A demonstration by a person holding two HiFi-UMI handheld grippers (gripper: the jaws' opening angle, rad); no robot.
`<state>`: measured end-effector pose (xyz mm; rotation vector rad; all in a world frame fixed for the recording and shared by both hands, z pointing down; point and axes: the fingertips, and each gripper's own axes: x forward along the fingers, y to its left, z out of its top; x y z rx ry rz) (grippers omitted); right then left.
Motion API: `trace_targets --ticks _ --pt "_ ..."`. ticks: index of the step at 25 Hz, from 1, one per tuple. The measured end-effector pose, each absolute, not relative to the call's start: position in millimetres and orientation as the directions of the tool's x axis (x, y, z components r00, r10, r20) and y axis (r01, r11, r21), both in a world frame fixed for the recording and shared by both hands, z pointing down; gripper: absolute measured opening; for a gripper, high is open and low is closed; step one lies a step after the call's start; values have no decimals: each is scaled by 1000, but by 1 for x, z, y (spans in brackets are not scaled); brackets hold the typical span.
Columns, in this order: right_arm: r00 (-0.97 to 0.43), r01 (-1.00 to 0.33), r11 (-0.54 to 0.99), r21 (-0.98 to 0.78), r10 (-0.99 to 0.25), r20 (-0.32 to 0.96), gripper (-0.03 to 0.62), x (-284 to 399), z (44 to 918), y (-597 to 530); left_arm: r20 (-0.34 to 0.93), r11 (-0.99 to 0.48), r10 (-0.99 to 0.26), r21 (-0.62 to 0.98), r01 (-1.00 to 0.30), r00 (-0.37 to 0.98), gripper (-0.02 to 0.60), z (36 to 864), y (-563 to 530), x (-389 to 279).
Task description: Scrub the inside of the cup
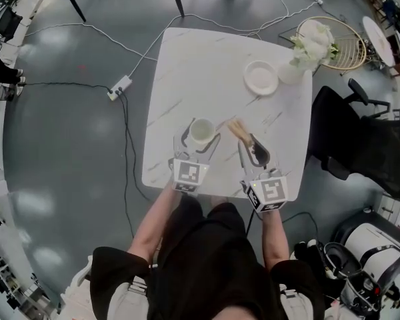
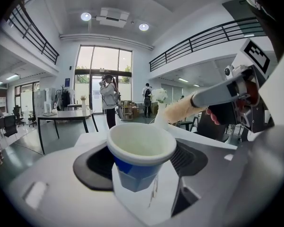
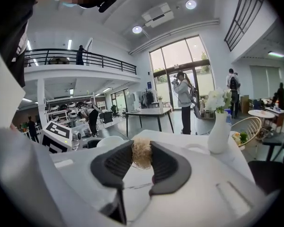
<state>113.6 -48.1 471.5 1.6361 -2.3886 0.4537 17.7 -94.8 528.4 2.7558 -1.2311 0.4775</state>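
A paper cup [image 1: 202,131], white inside and blue outside [image 2: 141,150], sits upright between the pads of my left gripper [image 1: 201,139], which is shut on its sides over the table's near edge. My right gripper [image 1: 253,150] is shut on a scrubbing brush [image 1: 237,130] with a tan fibrous head. Those fibres [image 3: 142,152] show between the right gripper's black pads. The brush head [image 2: 180,111] hangs just right of the cup's rim, outside it. In the right gripper view the cup's rim [image 3: 109,142] shows to the left.
The white marble table [image 1: 187,65] carries a white plate [image 1: 261,77] and a white vase with flowers [image 1: 307,49] at its far right. A black chair [image 1: 360,139] stands to the right. A power strip [image 1: 120,87] with cables lies on the floor to the left.
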Motion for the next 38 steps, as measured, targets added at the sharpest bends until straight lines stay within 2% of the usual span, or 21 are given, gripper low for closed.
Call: trace_targets --ticks 12,21,38 --pt "-304 -952 268 -150 -887 348 107 158 511 -56 353 -698 -678 -35 -715 645 359 562 -116 57" --pt "-286 -956 239 -168 -881 376 107 185 535 -63 330 -726 -648 5 -688 687 357 586 -131 86" --pt "-287 -954 213 -212 -857 428 107 209 576 -76 356 -748 -607 46 -662 710 357 637 -153 114"
